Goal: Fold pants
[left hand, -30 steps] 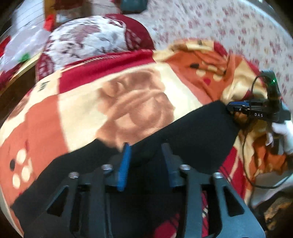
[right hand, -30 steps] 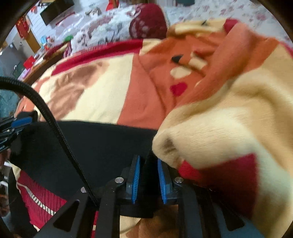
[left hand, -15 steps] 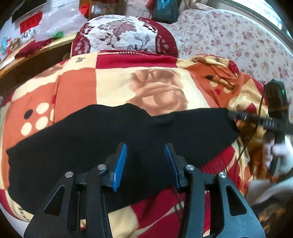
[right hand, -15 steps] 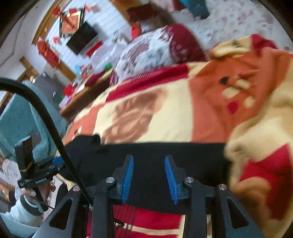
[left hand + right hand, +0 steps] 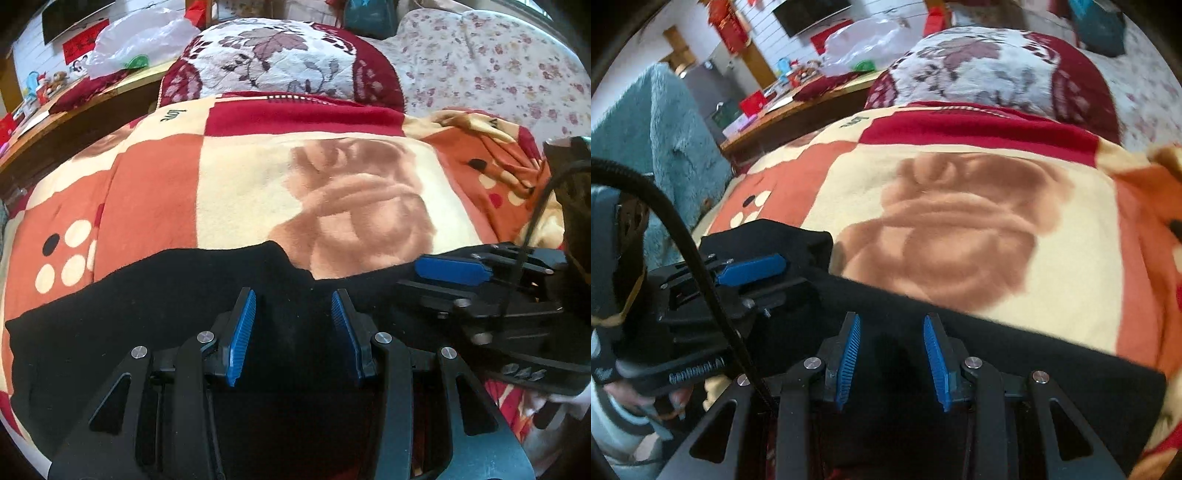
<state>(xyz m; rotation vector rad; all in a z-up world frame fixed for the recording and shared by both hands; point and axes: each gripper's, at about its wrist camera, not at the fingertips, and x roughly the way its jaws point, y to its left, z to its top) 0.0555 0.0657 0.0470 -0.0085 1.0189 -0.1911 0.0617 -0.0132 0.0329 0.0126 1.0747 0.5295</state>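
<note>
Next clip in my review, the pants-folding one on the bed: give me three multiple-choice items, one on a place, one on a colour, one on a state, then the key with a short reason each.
1. Where do the black fabric pants lie?
A. On the patchwork fleece blanket, along its near edge
B. Draped over the floral pillow
C. On the wooden shelf

2. What colour are the ribbed pads inside the fingers of the left gripper?
A. Red
B. Blue
C. White

3. How does the right gripper stand?
A. Shut on the pants
B. Shut on the blanket
C. Open, with nothing pinched

Key: 1 A, the dark cloth stretches flat across the blanket below the brown patch. 2 B, both pads show blue in the left wrist view. 3 C, its jaws have just been opening and stand apart above the pants, gripping nothing.
</note>
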